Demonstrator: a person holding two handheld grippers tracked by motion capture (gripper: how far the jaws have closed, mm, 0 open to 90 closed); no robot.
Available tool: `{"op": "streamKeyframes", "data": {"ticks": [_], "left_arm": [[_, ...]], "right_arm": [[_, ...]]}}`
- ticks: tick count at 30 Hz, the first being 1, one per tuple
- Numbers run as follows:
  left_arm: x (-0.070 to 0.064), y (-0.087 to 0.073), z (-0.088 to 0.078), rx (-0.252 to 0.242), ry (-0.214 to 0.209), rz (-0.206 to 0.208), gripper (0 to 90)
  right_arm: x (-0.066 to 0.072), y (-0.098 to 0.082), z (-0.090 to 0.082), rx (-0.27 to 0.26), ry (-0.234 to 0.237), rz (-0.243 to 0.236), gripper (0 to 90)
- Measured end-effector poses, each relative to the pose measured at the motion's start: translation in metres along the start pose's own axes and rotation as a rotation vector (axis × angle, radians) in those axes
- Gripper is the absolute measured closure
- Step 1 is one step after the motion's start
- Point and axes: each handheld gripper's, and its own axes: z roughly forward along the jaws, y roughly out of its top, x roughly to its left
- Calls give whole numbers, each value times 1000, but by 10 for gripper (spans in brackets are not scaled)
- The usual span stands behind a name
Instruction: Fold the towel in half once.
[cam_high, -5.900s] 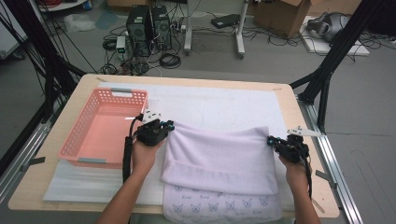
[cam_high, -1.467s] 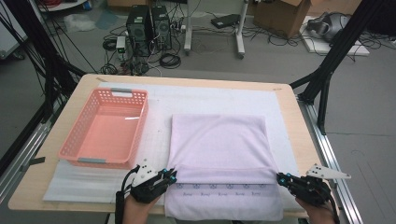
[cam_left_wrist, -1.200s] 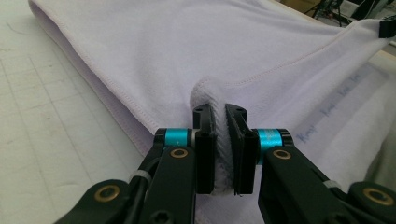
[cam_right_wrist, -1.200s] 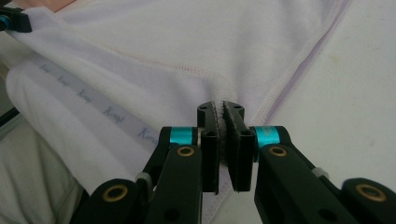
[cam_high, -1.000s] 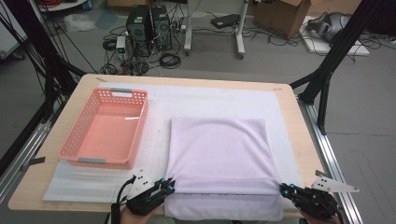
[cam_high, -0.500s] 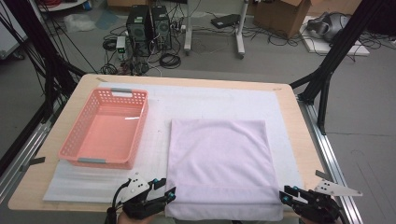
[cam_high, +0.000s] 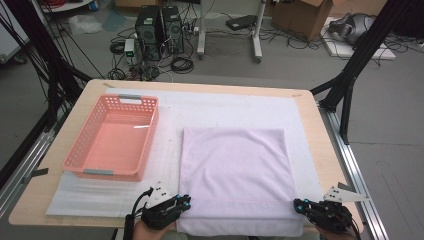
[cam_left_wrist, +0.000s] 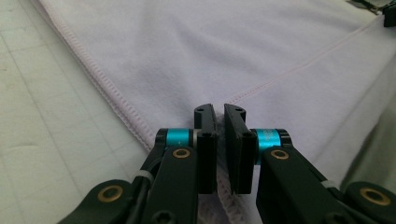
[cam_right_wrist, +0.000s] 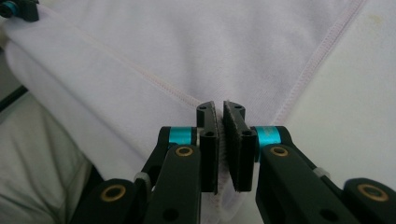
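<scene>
A: Where is the towel (cam_high: 234, 175) lying?

B: It lies flat and folded on the white mat (cam_high: 225, 107) of the table (cam_high: 65, 150), right of the pink basket (cam_high: 112, 137), with its near edge at the table's front.

A: And the two grippers?

B: The left gripper (cam_high: 184, 202) is at the near left corner. Its jaws have just been closing, and they are clenched on the towel's hem. The right gripper (cam_high: 300, 205) has closed the same way on the near right corner
</scene>
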Motion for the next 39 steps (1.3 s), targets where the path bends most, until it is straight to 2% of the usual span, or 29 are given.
{"op": "streamKeyframes", "data": {"ticks": [7, 9, 10, 11, 14, 15, 17, 22, 24, 28, 35, 39], "left_arm": [[-8, -6, -23, -30, -61, 15, 793], [-8, -9, -26, -42, -61, 14, 706], [-7, -9, -27, -65, -58, 7, 608], [-5, -8, -28, -89, -53, -8, 538], [-1, -1, -32, -160, -31, -23, 493], [0, 1, -33, -173, -25, -24, 493], [3, 3, -31, -177, -10, -24, 489], [13, 3, -23, -158, 26, -48, 493], [15, 4, -21, -147, 45, -44, 524], [21, 7, -14, -130, 72, -58, 563], [38, 21, 5, -127, 74, -66, 555], [51, 32, 20, -115, 80, -99, 500]], "right_arm": [[6, -12, -21, -3, 76, -24, 840], [6, -16, -23, 22, 103, -24, 797], [5, -18, -24, 26, 110, -17, 723], [4, -18, -25, 17, 111, -5, 663], [1, -15, -32, -65, 108, 20, 638], [1, -13, -33, -88, 102, 24, 643], [1, -11, -32, -93, 81, 11, 665], [1, -9, -17, -49, 28, 0, 705], [2, -7, -13, -46, 23, -5, 737], [2, -4, -4, -20, -17, -36, 775], [-11, 4, 0, -59, -78, 21, 772], [-22, 9, 6, -70, -132, 60, 689]]}}
